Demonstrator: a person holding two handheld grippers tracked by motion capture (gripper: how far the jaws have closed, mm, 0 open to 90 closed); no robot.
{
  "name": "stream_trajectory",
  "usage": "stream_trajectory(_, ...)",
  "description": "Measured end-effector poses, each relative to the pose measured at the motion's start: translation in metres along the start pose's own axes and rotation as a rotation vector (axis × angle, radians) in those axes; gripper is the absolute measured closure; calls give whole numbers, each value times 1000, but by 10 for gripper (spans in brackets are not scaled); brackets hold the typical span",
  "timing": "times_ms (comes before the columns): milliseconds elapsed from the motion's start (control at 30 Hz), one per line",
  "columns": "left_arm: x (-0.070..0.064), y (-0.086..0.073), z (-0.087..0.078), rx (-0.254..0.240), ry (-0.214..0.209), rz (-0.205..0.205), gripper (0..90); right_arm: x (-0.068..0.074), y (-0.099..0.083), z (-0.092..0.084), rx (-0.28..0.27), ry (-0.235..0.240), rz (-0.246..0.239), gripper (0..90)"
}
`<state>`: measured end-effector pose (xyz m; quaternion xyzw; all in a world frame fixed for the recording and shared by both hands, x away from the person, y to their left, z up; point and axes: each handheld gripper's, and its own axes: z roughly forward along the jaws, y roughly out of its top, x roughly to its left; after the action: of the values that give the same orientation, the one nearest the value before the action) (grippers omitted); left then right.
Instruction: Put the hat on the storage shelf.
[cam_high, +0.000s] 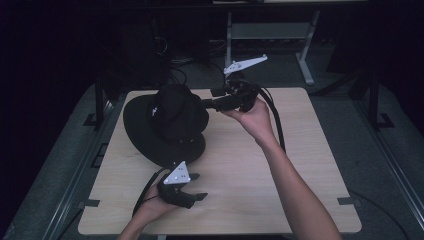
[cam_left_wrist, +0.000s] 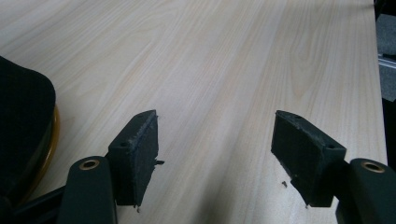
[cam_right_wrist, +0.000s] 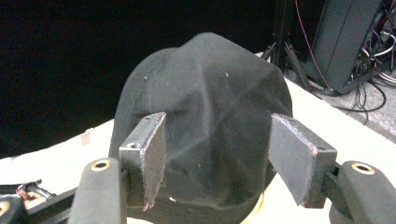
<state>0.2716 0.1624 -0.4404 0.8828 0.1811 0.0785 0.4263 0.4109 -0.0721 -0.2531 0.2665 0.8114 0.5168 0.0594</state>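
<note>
A black brimmed hat (cam_high: 167, 122) lies on the left half of the light wooden table (cam_high: 250, 165). My right gripper (cam_high: 209, 98) is held level at the right side of the hat's crown. In the right gripper view its jaws stand apart, the crown (cam_right_wrist: 210, 107) rises just beyond them, and the pads (cam_right_wrist: 152, 154) are not pressing on it. My left gripper (cam_high: 201, 186) hovers near the table's front edge, just in front of the brim. Its jaws (cam_left_wrist: 215, 140) are open over bare wood, with the hat's edge (cam_left_wrist: 23, 126) and a yellow trim at the left.
Behind the table stand a grey desk frame (cam_high: 272, 32) and tangled cables (cam_high: 172, 55) on a dark floor. A black stand and wires (cam_right_wrist: 345, 42) are behind the hat. The table's right edge (cam_left_wrist: 380, 93) lies ahead of the left gripper.
</note>
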Motion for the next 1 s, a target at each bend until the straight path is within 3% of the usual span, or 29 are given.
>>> stream_trajectory(1000,-2,2,6,8,6,8,284,-29,-49,-47,-4,-66,82,336)
